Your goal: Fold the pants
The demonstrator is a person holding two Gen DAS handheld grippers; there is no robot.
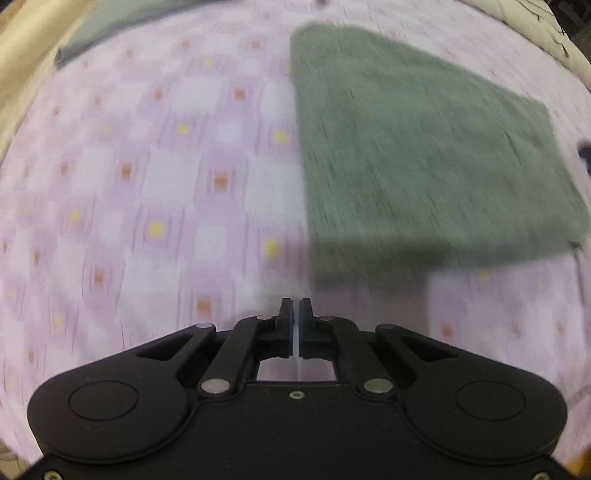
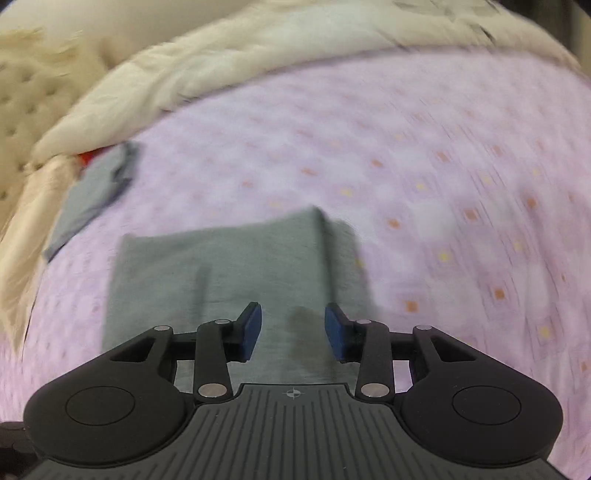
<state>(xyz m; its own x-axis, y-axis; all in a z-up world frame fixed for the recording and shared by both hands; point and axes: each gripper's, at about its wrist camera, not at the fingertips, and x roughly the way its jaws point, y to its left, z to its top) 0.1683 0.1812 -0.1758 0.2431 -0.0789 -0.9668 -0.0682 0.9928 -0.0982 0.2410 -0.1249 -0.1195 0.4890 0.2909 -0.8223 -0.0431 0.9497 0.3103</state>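
The grey-green pants point(image 1: 417, 155) lie folded into a flat rectangle on a pink patterned bedsheet point(image 1: 147, 184). In the left wrist view they fill the upper right, and my left gripper point(image 1: 296, 304) is shut and empty, over the sheet just off the near left corner of the fold. In the right wrist view the same folded pants point(image 2: 221, 273) lie directly under my right gripper point(image 2: 293, 325), which hangs above them. Its blue pads point(image 2: 252, 330) stand apart with nothing between them. Both views are blurred by motion.
A second grey folded garment point(image 2: 92, 195) lies at the left edge of the sheet point(image 2: 443, 184), with something red beside it. A cream quilt point(image 2: 221, 62) is bunched along the far side of the bed. Another grey cloth point(image 1: 110, 26) shows at the top left.
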